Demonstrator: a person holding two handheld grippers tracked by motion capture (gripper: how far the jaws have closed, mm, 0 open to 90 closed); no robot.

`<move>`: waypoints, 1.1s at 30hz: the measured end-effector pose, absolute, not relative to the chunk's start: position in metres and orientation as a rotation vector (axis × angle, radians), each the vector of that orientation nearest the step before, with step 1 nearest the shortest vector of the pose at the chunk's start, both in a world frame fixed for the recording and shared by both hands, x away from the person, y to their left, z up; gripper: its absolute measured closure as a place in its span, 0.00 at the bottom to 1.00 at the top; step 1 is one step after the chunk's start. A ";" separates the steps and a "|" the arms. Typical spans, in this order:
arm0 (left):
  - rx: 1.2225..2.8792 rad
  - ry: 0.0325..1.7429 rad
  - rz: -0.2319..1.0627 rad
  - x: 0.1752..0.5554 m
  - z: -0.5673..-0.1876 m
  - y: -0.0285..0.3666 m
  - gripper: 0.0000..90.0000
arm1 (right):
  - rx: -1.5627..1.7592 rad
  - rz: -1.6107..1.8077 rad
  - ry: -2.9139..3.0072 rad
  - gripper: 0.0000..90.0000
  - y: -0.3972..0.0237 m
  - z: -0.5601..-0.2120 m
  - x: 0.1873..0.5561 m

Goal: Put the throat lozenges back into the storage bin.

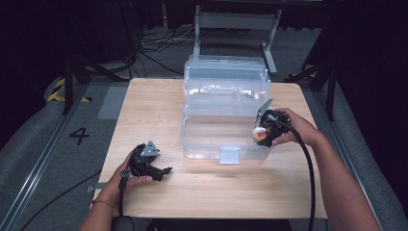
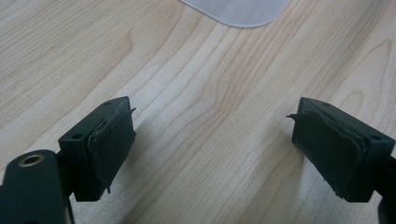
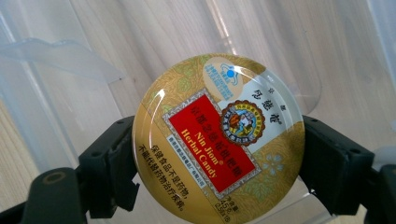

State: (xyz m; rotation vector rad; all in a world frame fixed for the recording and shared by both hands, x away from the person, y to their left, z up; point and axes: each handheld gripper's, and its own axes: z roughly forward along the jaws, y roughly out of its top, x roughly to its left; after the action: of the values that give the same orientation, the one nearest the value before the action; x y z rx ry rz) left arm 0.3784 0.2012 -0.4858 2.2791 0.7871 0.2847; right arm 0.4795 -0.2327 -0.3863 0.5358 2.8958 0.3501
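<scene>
A person sat at the near edge of a pale wooden worktop (image 1: 159,106), with both forearms reaching in from the bottom of the high view. The left hand (image 1: 126,179), nearest the viewer, rested on the wood at the front left and held the left gripper (image 1: 161,172). That gripper lay low over the boards with its jaws spread wide apart and nothing between them. In the left gripper view, only bare wood grain showed between the worn black pads (image 2: 111,142), and a rounded corner of clear plastic peeked in at the top edge.

Farther in and to the right, the right hand (image 1: 293,126) held the right gripper (image 1: 262,134) raised at the front right corner of a clear plastic storage box (image 1: 207,139). This gripper pinched a round candy tin (image 1: 260,135) by its rim, one jaw on each side. In the right gripper view the tin (image 3: 218,140) faced the camera, gold with a red label reading "Nin Jiom Herbal Candy", and the see-through wall of the box lay behind it.

The box stood open in the middle of the worktop, its lid (image 1: 226,72) tipped back at the far side. Beyond the worktop lay grey floor with dark cables and a metal stand.
</scene>
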 end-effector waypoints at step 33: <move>2.278 0.797 0.290 0.378 -0.486 0.201 0.15 | 0.649 0.558 2.761 0.21 -0.244 -0.386 0.465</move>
State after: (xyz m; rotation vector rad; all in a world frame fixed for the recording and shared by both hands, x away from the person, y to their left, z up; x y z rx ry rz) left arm 0.3778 0.2006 -0.4857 2.2779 0.7968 0.2895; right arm 0.4655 -0.2436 -0.3858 0.6492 2.7613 0.5584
